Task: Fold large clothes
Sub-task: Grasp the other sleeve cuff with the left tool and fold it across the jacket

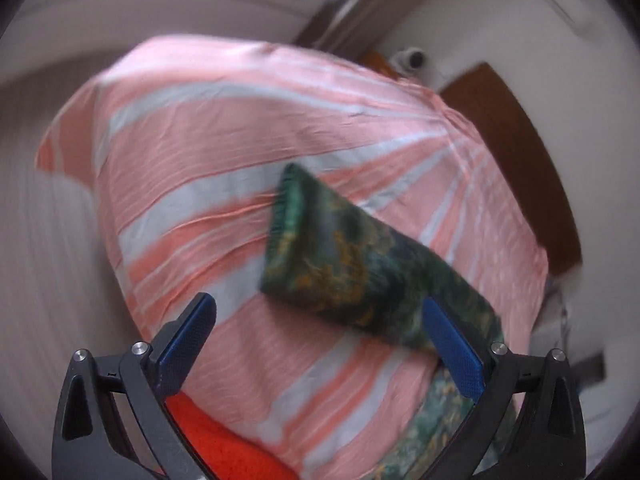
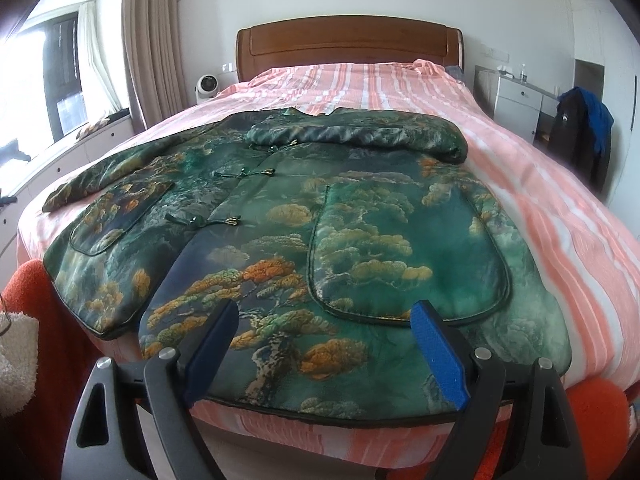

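Observation:
A green jacket (image 2: 320, 216) with orange and gold tree print lies front up on the pink striped bed (image 2: 552, 184). Its right sleeve (image 2: 400, 132) is folded across the chest; its left sleeve (image 2: 92, 184) lies stretched out to the left. My right gripper (image 2: 324, 328) is open, low over the jacket's hem. In the left wrist view the outstretched sleeve (image 1: 352, 256) lies on the sheet (image 1: 240, 152). My left gripper (image 1: 320, 320) is open and empty, above the sleeve's near part.
A wooden headboard (image 2: 348, 44) stands at the far end. A small white fan (image 2: 206, 86) sits left of the bed, with a curtain (image 2: 152, 40) and a window. A white cabinet (image 2: 516, 100) and dark clothes (image 2: 580, 128) are at the right. Orange fabric (image 2: 24, 292) hangs at the bed's near edge.

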`<state>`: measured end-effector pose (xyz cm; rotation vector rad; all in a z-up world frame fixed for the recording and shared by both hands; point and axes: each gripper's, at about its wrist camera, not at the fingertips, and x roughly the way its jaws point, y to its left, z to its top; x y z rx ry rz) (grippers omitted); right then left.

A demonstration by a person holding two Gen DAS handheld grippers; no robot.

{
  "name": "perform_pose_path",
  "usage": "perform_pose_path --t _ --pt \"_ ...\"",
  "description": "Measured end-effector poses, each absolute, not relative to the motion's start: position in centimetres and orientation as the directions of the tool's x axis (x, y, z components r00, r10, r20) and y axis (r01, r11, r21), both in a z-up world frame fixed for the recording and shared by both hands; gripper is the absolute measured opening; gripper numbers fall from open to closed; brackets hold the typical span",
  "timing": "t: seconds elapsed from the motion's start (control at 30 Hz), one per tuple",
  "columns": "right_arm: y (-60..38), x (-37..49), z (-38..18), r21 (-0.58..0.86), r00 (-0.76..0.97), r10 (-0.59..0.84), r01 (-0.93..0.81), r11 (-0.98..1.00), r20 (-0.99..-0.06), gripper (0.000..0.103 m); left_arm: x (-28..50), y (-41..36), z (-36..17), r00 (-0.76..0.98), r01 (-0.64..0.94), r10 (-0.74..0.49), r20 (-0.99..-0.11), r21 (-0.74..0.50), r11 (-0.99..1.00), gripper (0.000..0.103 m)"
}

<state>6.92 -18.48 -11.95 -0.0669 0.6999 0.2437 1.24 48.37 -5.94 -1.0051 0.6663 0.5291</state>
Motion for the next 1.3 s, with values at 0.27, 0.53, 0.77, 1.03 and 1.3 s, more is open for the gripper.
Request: perform_pose_path --t 0.27,0.53,0.77,1.03,1.3 --pt "-17.1 6.8 -12.4 -0.013 0.717 0.209 -0.291 0.957 -0.665 0.087 9.9 48.8 -11.1 0.502 -0.728 0.127 -0.855 -0.338 0.597 0.074" --pt "-17.8 6.9 -12.1 0.020 0.723 0.225 -0.280 0.960 -0.653 0.087 17.9 41.4 1.9 0.559 -0.594 0.231 -0.797 -0.190 0.782 0.008" --pt "-18.9 7.3 -12.0 0.072 0.722 0.248 -0.266 0.961 -0.645 0.087 29.1 18.7 14.4 0.769 -0.135 0.060 -0.637 -0.070 0.988 0.007" --pt "-20.5 7.0 -11.4 0.119 0.744 0.248 -0.224 0.967 -0.620 0.087 37.0 -6.2 5.9 0.690 0.243 -0.203 -0.695 -0.042 0.969 0.002" --pt "-22.6 7.2 -11.0 0.186 0.755 0.251 -0.172 0.967 -0.606 0.087 36.8 -14.3 -6.4 0.496 0.263 -0.219 -0.840 -0.094 0.960 0.039"
